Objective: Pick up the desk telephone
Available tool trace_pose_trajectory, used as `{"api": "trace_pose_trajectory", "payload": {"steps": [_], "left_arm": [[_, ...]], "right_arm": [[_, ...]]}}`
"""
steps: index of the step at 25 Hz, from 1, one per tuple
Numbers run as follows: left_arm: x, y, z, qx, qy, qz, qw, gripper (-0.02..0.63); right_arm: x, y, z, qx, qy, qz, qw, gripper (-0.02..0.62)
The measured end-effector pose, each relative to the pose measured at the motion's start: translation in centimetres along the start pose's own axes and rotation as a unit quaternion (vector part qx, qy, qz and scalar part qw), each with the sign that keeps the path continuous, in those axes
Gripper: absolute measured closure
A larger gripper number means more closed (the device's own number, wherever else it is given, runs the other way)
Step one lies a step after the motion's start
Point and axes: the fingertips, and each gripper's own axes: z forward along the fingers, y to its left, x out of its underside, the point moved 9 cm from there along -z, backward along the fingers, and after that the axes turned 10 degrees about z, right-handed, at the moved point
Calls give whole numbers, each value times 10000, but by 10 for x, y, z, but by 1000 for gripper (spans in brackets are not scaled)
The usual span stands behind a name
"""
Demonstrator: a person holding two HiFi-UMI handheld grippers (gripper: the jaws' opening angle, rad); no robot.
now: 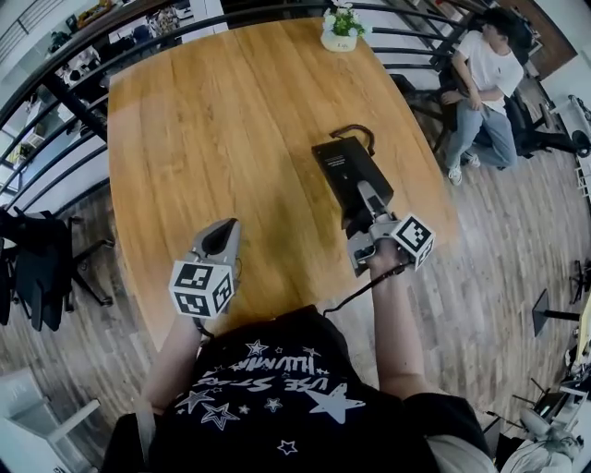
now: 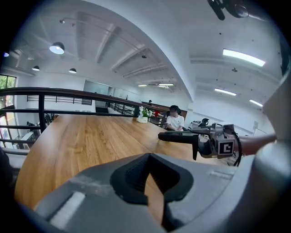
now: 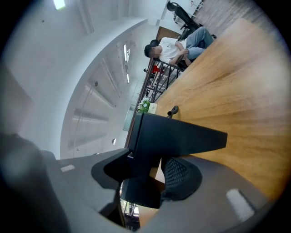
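Observation:
The black desk telephone point(image 1: 346, 171) hangs flat above the right half of the round wooden table point(image 1: 212, 139), its near end between the jaws of my right gripper point(image 1: 362, 208). In the right gripper view the telephone point(image 3: 177, 136) fills the space between the pads, and the right gripper point(image 3: 152, 168) is shut on it. A curled black cord point(image 1: 355, 129) shows at its far end. My left gripper point(image 1: 222, 238) sits over the table's near edge, shut with nothing in it. In the left gripper view the left gripper point(image 2: 150, 175) faces the table, with the raised telephone point(image 2: 182, 136) at the right.
A potted plant point(image 1: 340, 28) stands at the table's far edge. A person point(image 1: 485, 83) sits on a chair beyond the table at the upper right. A dark railing point(image 1: 55, 102) runs round the far side. A black chair point(image 1: 37, 268) stands at the left.

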Motion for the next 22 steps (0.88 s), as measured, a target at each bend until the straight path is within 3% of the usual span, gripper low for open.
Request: {"api": "trace_pose_trajectory", "payload": {"steps": [4,15,22], "left_arm": [[8,20,-29,-33,-23,-17,10000,604],[38,44,-97,192,-81,-26,9998,604],[64,65,-139,436,-54,11,9990,604]], "right_arm": [[40,1,-11,-184,-131,375,9990,385],[129,19,-46,-729,-179,260,9968,385],[195,18,-74,-856,-355,284,9953,385]]}}
